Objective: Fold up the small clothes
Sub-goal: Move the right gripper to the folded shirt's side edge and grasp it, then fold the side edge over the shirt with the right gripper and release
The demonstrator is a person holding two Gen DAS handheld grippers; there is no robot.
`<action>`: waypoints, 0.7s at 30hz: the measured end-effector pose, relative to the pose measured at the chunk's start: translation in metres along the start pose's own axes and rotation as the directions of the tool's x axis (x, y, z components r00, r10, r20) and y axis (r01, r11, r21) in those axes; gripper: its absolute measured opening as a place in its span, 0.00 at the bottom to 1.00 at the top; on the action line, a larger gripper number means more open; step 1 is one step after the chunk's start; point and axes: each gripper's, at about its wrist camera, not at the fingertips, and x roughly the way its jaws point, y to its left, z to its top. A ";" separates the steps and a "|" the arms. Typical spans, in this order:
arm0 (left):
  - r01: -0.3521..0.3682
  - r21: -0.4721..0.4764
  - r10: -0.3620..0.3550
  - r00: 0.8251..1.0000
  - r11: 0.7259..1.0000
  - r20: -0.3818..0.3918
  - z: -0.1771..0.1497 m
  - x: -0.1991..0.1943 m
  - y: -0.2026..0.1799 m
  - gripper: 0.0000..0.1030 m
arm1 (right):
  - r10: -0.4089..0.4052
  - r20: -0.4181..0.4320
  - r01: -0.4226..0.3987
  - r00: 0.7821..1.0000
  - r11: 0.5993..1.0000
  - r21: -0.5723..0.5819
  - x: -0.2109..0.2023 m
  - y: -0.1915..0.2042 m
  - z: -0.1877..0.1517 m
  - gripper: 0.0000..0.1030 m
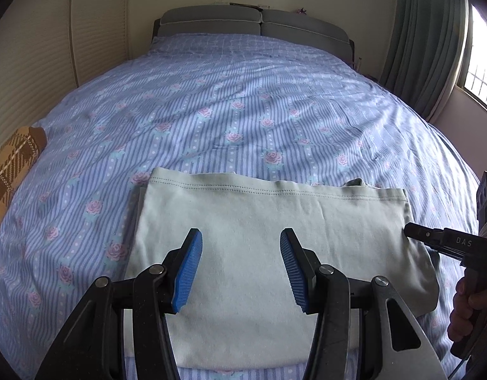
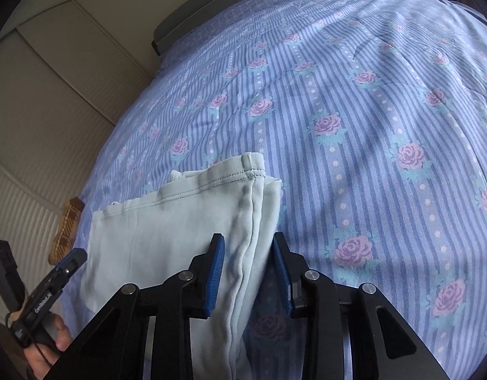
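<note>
A pale grey-green folded garment (image 1: 268, 228) lies flat on the bed near its front edge, hem stitching along its far side. My left gripper (image 1: 240, 237) is open and empty, its blue pads spread above the garment's middle. My right gripper (image 2: 249, 243) is open, its pads either side of the garment's right folded edge (image 2: 252, 221) without pinching it. The right gripper also shows in the left wrist view (image 1: 411, 231), its tip at the garment's right edge. The left gripper shows in the right wrist view (image 2: 72, 259) at the lower left.
The bed has a blue striped sheet with pink roses (image 1: 243, 110). A brown plaid folded cloth (image 1: 12, 171) lies at the bed's left edge, also in the right wrist view (image 2: 67, 231). A grey headboard (image 1: 252, 22), white wardrobe doors at left, curtain and window (image 1: 477, 72) at right.
</note>
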 end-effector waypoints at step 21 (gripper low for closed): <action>-0.007 -0.081 0.012 0.998 0.997 0.054 -0.006 -0.082 0.085 0.49 | -0.029 0.080 0.047 0.996 0.970 -0.239 -0.037 0.148 0.004 0.09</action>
